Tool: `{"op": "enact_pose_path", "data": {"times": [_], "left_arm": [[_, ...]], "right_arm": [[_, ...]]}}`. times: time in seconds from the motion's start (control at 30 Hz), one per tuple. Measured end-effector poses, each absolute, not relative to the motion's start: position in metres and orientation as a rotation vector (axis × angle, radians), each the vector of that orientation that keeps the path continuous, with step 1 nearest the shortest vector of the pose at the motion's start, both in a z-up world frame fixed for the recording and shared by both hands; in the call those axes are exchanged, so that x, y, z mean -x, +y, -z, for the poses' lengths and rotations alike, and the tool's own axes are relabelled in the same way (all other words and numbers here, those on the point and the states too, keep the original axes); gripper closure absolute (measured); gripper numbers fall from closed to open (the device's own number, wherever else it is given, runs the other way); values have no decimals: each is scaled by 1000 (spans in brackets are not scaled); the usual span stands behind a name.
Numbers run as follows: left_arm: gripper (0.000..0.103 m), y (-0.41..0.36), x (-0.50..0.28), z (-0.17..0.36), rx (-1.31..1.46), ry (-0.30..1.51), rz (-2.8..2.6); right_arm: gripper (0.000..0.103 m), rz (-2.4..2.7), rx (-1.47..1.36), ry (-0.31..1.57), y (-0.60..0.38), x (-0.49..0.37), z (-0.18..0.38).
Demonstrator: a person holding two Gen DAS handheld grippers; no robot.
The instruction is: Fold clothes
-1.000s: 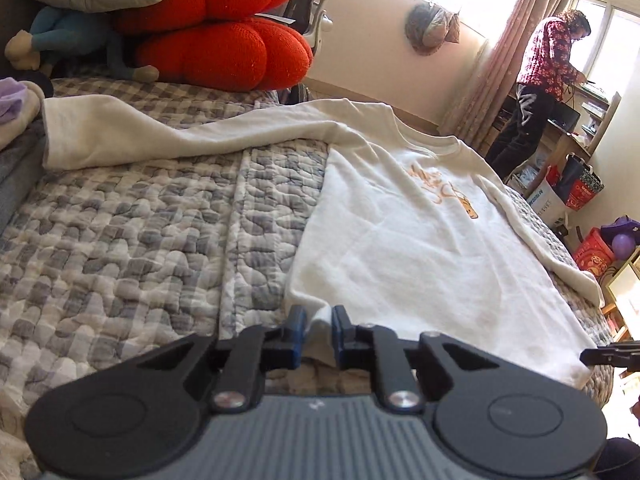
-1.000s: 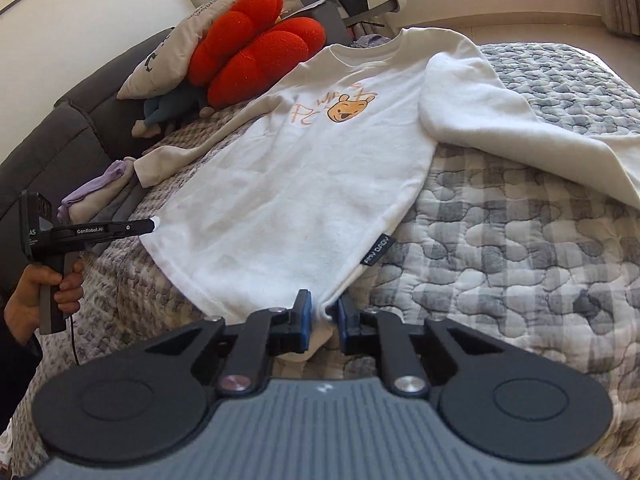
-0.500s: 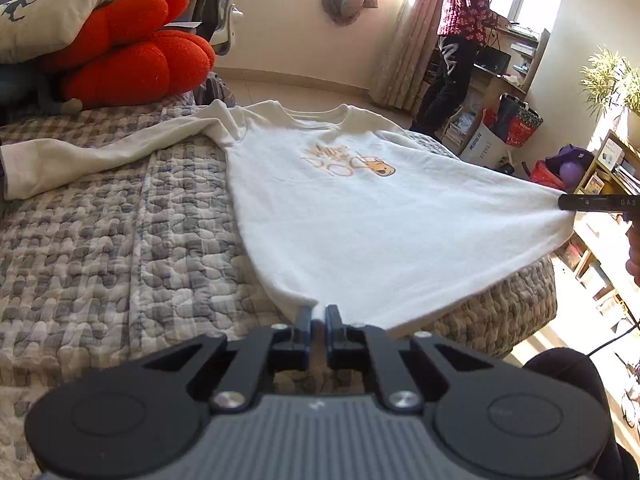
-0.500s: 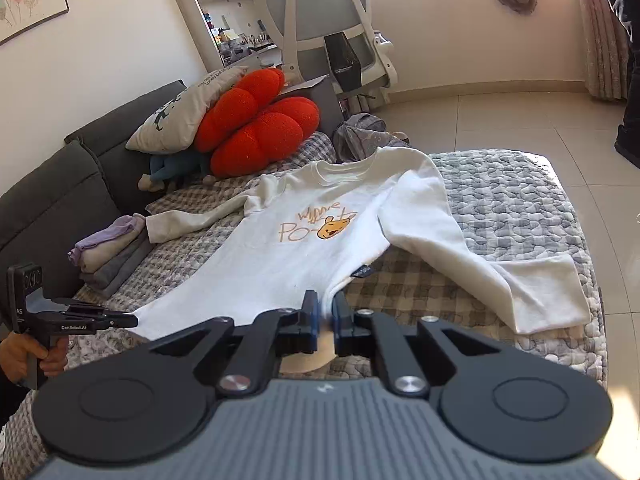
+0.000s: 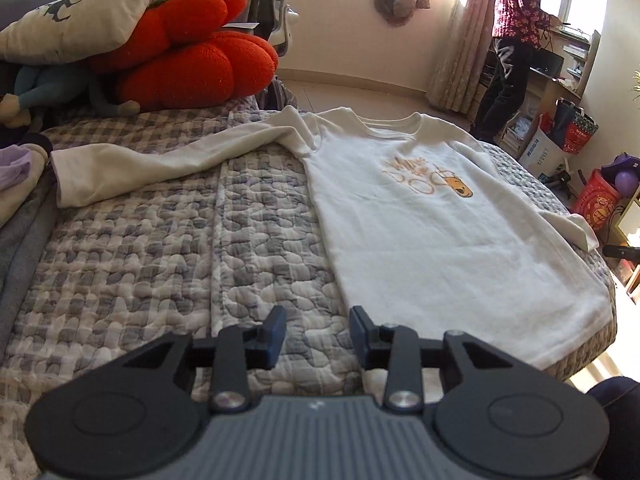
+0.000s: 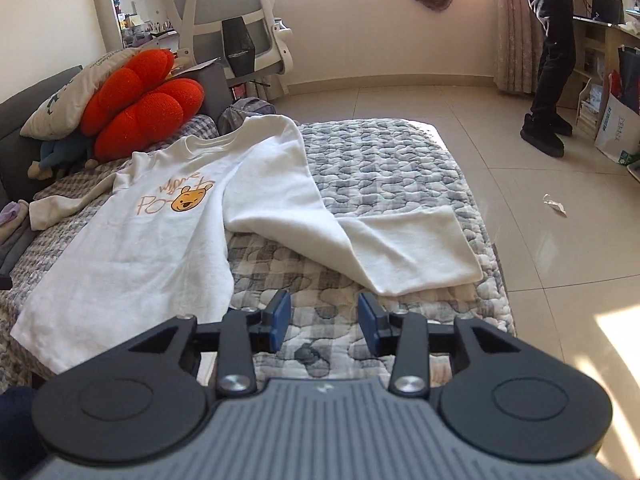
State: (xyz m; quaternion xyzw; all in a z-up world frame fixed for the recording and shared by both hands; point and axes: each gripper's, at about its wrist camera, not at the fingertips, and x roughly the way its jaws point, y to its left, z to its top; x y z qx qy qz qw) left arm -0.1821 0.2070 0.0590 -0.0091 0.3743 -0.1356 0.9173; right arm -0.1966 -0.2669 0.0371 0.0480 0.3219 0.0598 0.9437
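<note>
A white long-sleeved sweatshirt (image 5: 440, 232) with an orange bear print lies flat, front up, on the quilted bed (image 5: 140, 264). One sleeve (image 5: 160, 160) stretches toward the pillows; the other sleeve (image 6: 360, 240) lies bent across the quilt in the right wrist view. My left gripper (image 5: 316, 326) hovers just off the hem's near left corner, jaws opening, nothing between them. My right gripper (image 6: 324, 314) hangs over bare quilt beside the hem's other corner (image 6: 208, 304), jaws opening and empty. The sweatshirt (image 6: 140, 248) rests free of both.
Red cushions (image 5: 188, 52), a grey-white pillow (image 5: 80, 20) and a plush toy sit at the bed's head. Folded clothes (image 5: 16, 176) lie at the left. A person (image 5: 516, 40) stands at a desk by the window. An office chair (image 6: 228, 24) stands behind the bed.
Both grippers were shut on the hem corners, holding the sweatshirt taut. They have let go and opened, and the hem now lies on the quilt.
</note>
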Motion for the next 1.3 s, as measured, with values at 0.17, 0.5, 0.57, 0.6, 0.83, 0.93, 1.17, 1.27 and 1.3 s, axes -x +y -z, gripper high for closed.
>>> {"op": "enact_pose_path", "data": {"times": [0.17, 0.5, 0.57, 0.6, 0.83, 0.93, 1.17, 1.27, 1.3], "left_arm": [[61, 191, 154, -44, -26, 787, 233], [45, 165, 109, -21, -60, 734, 205], [44, 165, 103, -14, -66, 710, 191], [44, 167, 101, -13, -63, 702, 188], [42, 172, 89, -9, -38, 673, 176], [39, 170, 88, -5, -34, 643, 166], [35, 174, 90, 1, -8, 596, 170], [34, 174, 91, 2, -10, 586, 173], [34, 174, 92, 3, -11, 582, 174]], "right_arm": [[43, -153, 190, 666, -243, 184, -29], [85, -75, 268, 733, -244, 146, -5], [101, -66, 289, 743, -242, 141, -5], [101, -65, 284, 739, -242, 141, -8], [101, -74, -121, 565, -286, 139, -90], [101, -21, -365, 462, -324, 131, -124], [98, 201, -629, 598, -385, 72, -74], [96, 270, -597, 643, -385, 68, -40], [93, 287, -571, 650, -384, 68, -33]]}}
